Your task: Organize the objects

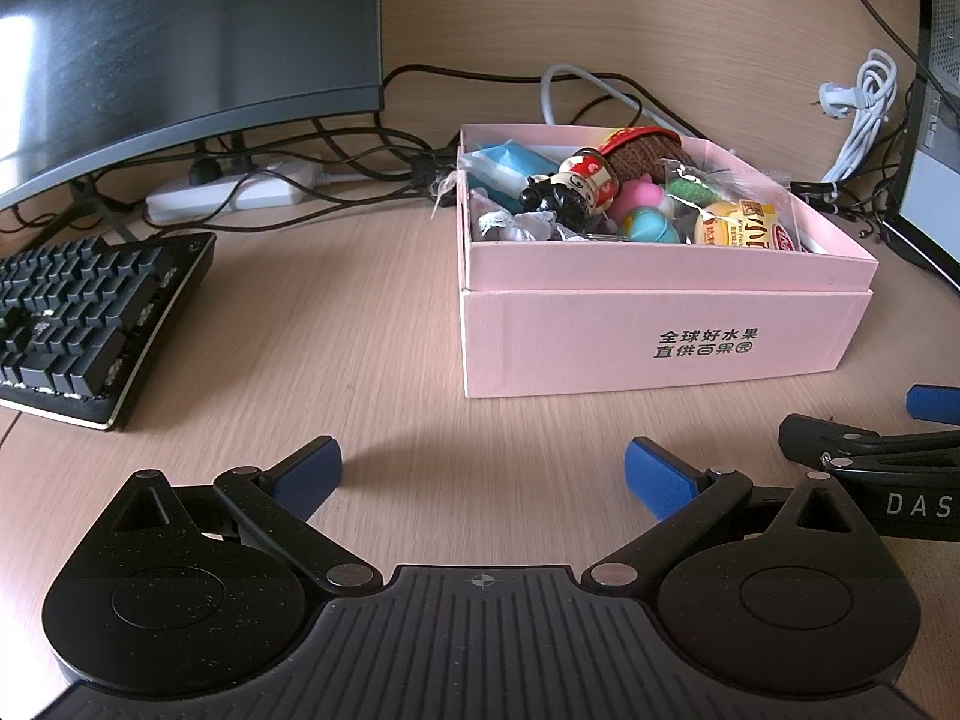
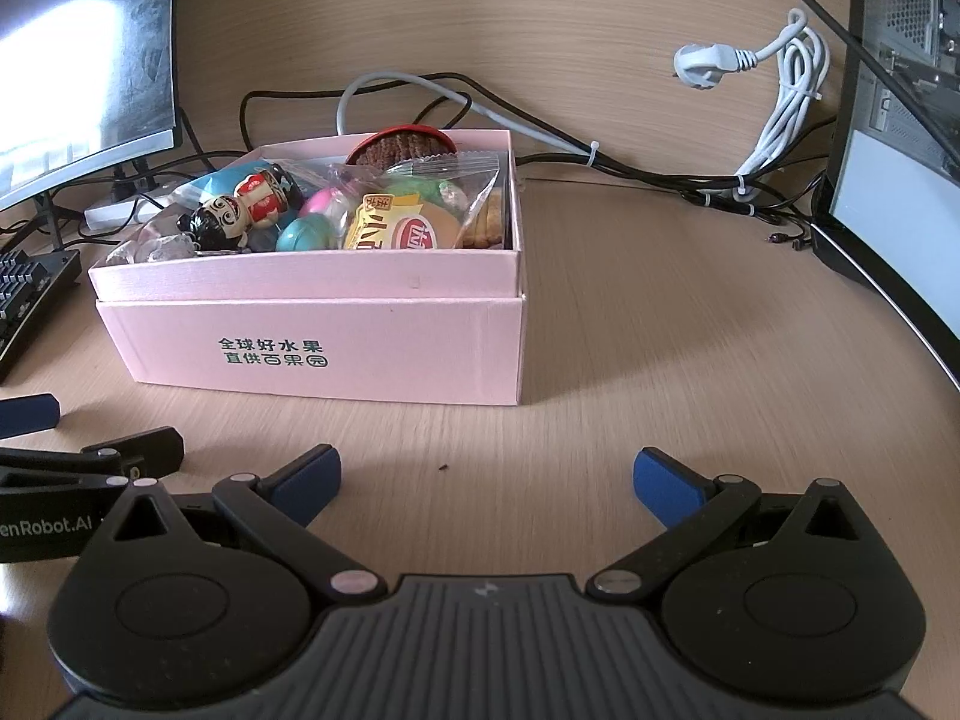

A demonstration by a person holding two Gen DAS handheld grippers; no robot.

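Left wrist view first: my left gripper point(image 1: 483, 477) hangs over the pale wood-grain desk point(image 1: 336, 360) with its blue-padded jaws spread wide and nothing between them. Ahead and to the right sits the pink cardboard box point(image 1: 654, 336), lid off and nested underneath, already crammed with small objects. I can pick out a black-haired painted figurine in a red-and-white robe point(image 1: 570, 186), a brown knitted piece with a red rim point(image 1: 645, 147), a teal and pink egg-shaped toy point(image 1: 651, 225) and a yellow snack packet point(image 1: 744, 228). The black mechanical keyboard point(image 1: 90, 312) lies off to the left, well apart from the box.

As I judge it, no loose item waits on the desk, so the step in hand is reaching into the box. I'd come in from above, keep the jaws wide until they straddle one piece, and avoid snagging the crinkly wrappers.

Right wrist view now: my right gripper point(image 2: 486, 480) is likewise spread and empty, facing the box's long side squarely. The clear plastic bag point(image 2: 462, 180) slumps over the far right corner.

Writing: the box front reads 全球好水果 / 直供百果园 in dark green. The left tool's body shows "enRobot.AI", cut off at the frame edge, and in the left view the right tool shows "DAS". The snack packet carries red and yellow Chinese characters I can't read fully.
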